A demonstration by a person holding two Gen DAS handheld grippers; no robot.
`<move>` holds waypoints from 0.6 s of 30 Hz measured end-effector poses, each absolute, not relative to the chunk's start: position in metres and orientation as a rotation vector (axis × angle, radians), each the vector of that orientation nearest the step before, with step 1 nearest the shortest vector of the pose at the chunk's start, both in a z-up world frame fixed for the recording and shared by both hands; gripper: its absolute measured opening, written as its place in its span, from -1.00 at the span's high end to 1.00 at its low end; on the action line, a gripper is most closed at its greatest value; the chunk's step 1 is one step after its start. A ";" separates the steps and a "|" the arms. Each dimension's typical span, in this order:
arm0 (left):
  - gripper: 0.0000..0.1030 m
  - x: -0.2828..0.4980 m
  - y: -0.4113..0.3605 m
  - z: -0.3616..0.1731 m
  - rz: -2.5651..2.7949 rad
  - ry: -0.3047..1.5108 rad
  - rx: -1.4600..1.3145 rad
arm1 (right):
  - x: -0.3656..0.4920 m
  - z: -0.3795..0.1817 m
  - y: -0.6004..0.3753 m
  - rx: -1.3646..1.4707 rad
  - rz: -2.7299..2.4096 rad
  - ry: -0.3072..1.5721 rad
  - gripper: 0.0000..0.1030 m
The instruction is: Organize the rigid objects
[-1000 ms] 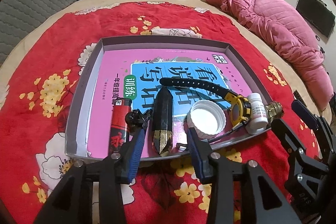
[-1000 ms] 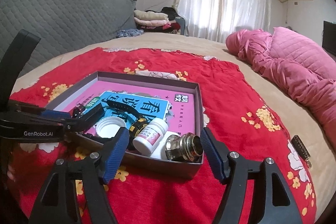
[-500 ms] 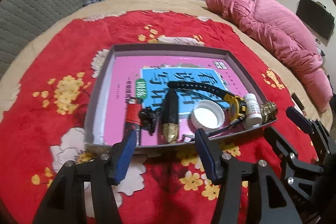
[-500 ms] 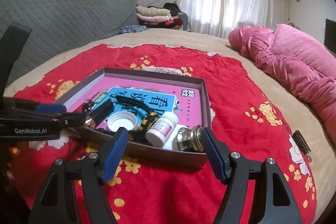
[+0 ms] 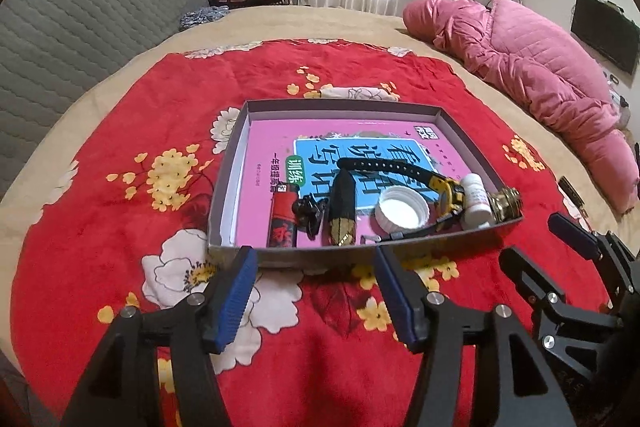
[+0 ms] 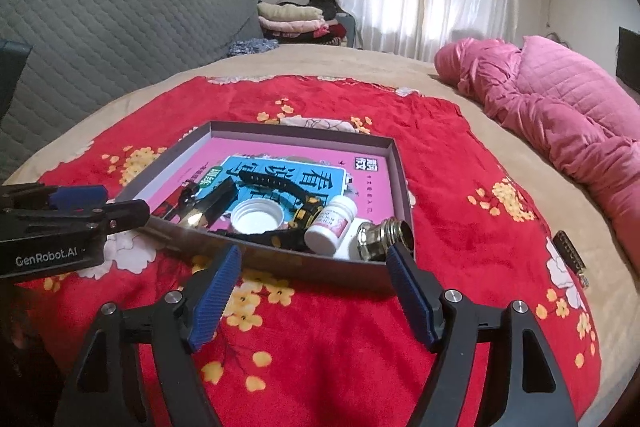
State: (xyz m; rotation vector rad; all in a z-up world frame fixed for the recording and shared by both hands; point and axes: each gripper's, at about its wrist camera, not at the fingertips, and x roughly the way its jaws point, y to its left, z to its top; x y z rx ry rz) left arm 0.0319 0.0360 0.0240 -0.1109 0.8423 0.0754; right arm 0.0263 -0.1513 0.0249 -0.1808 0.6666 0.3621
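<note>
Jaws of the left hand-held gripper [image 5: 314, 259] are opening, nothing between them, just short of the tray's [image 5: 304, 260] near wall; inside lie lighter [image 5: 283, 222], black crystal [image 5: 344, 211], white cap [image 5: 402, 214]. Right hand-held gripper [image 6: 314, 261] stands apart, empty, beside the pill bottle [image 6: 332, 223].

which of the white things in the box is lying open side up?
The round white cap, hollow side up between the black-and-gold piece and the watch. The white pill bottle beside the watch is closed and lies on its side.
</note>
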 end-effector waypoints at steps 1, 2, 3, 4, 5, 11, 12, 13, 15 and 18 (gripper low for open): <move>-0.17 0.030 0.035 0.025 0.075 0.843 -0.110 | 0.024 0.026 -0.151 -0.183 0.360 0.670 -0.48; -0.17 0.029 0.034 0.026 0.078 0.842 -0.112 | 0.023 0.027 -0.152 -0.183 0.358 0.672 -0.48; -0.17 0.027 0.034 0.027 0.080 0.840 -0.116 | 0.020 0.028 -0.153 -0.183 0.356 0.673 -0.48; -0.17 0.025 0.033 0.029 0.084 0.836 -0.117 | 0.017 0.030 -0.153 -0.183 0.352 0.673 -0.48; -0.17 0.023 0.033 0.029 0.090 0.832 -0.116 | 0.016 0.031 -0.154 -0.183 0.350 0.674 -0.48; -0.17 0.014 0.033 0.035 0.106 0.826 -0.129 | 0.005 0.036 -0.163 -0.143 0.338 0.704 -0.48; -0.17 0.011 0.032 0.035 0.111 0.830 -0.131 | 0.004 0.037 -0.164 -0.137 0.333 0.710 -0.48; -0.17 0.009 0.031 0.035 0.112 0.834 -0.136 | 0.003 0.037 -0.164 -0.134 0.328 0.715 -0.48; -0.17 0.006 0.029 0.034 0.110 0.843 -0.135 | 0.001 0.037 -0.166 -0.124 0.321 0.731 -0.48; -0.17 0.000 0.024 0.033 0.102 0.858 -0.124 | -0.005 0.040 -0.166 -0.123 0.315 0.734 -0.48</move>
